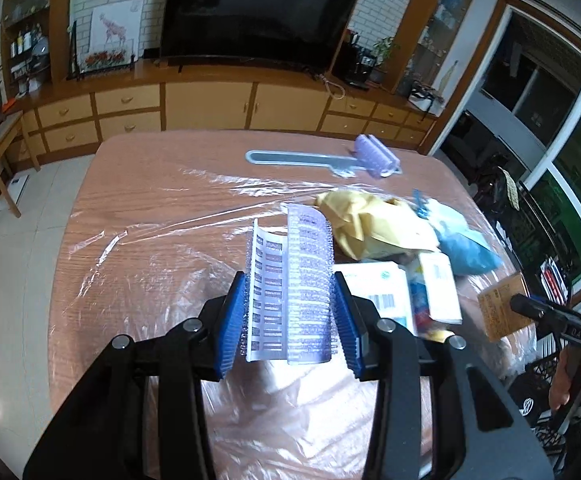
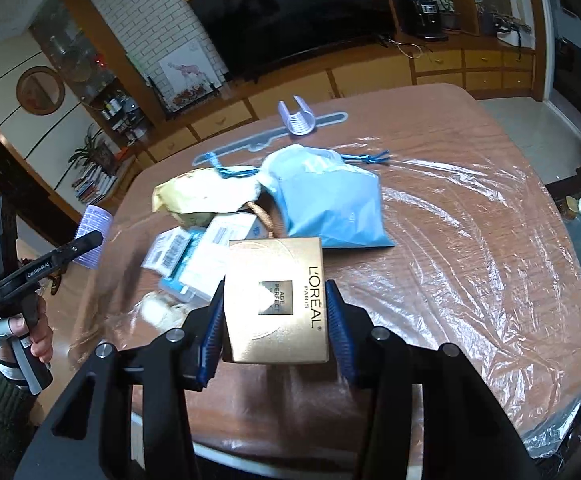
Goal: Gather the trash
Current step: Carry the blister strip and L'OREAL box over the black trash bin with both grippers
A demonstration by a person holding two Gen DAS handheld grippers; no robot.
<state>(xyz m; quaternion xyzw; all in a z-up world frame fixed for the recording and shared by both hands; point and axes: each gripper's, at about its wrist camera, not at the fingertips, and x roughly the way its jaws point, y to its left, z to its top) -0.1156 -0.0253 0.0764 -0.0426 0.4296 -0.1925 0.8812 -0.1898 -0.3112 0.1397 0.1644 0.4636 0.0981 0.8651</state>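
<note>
Gold card sits square between the pads of the right tool [image 2: 276,314]: a printed box [image 2: 276,300], clamped by its two side faces and held above the table [image 2: 470,240]. The left tool [image 1: 290,300] is shut on a purple hair roller [image 1: 310,284] with a printed paper slip [image 1: 266,292] pressed against it.

Both catches look lifted clear, so the step in hand is the carry to wherever the rubbish goes; no bin shows in either view. The box is light and stiff but crushable, so keep the squeeze as it is, not harder, and hold it level so it cannot slide down the ribbed pads. The roller is bristly and should grip well; the slip is the weak point, only pinched along one side, and may flutter out if the hand swings fast.

Loose clear film [image 1: 150,248] covers the table, so rise straight before moving sideways and avoid dragging it.

Left behind in a heap are a yellow bag [image 2: 198,196], a blue pouch [image 2: 330,204] and white cartons [image 2: 198,252]. A second roller [image 1: 376,156] rests on a grey shoehorn-like strip [image 1: 290,159] at the far edge.
</note>
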